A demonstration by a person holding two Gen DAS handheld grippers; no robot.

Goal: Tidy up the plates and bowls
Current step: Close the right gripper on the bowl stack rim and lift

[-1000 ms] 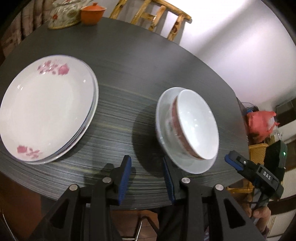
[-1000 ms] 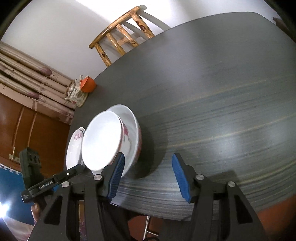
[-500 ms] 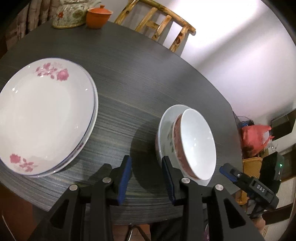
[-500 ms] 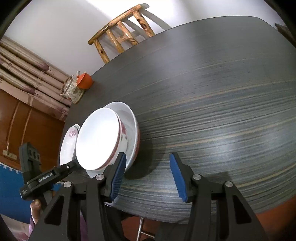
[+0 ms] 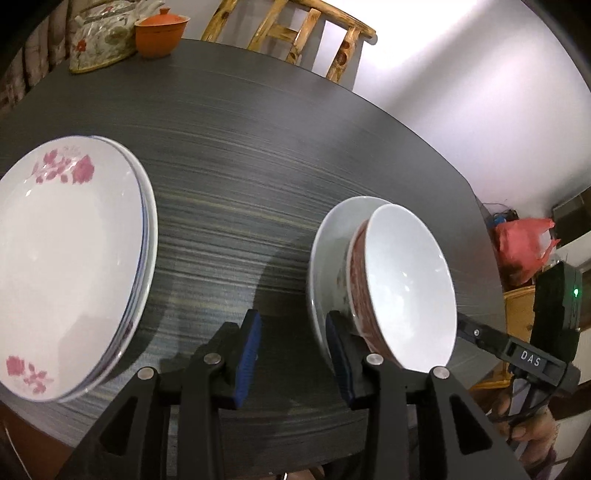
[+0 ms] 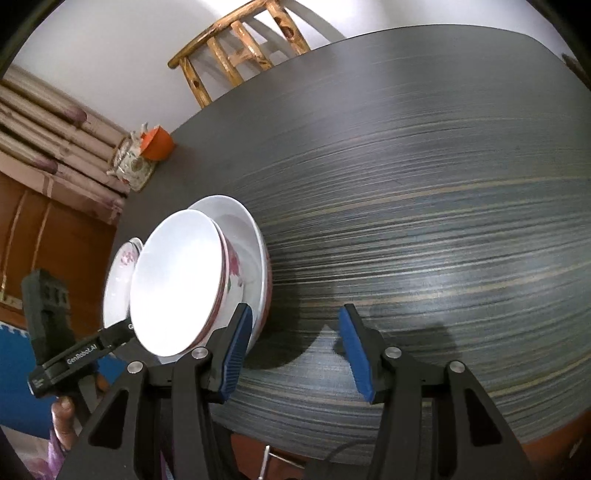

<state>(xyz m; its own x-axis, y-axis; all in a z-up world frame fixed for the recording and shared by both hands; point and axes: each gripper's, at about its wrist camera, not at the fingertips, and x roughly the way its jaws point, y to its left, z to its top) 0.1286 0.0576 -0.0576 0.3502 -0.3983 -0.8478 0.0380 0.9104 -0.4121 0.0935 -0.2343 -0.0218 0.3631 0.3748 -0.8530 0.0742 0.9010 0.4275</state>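
Observation:
Two white plates with pink flowers (image 5: 66, 258) lie stacked on the left of the dark table (image 5: 240, 147). To their right, a white bowl with a red outside (image 5: 406, 280) sits nested in a wider white bowl (image 5: 332, 236). My left gripper (image 5: 291, 321) hovers low over the table between plates and bowls. Its jaws are opening with nothing between them, and its right finger is next to the bowls' left side. My right gripper (image 6: 295, 314) is open over bare table. Its left finger is next to the right side of the nested bowls (image 6: 173, 284). The plates (image 6: 122, 266) show behind them.
A flowered teapot (image 5: 99, 40) and an orange lidded cup (image 5: 160, 31) stand at the table's far edge. A wooden chair (image 5: 295, 33) stands behind the table. A red bag (image 5: 521, 247) sits off the table at the right. The near table edge lies just under both grippers.
Both grippers have come forward and closer to the nested bowls, one on each side. The left jaws stand a little wider. Plates and bowls have not moved.

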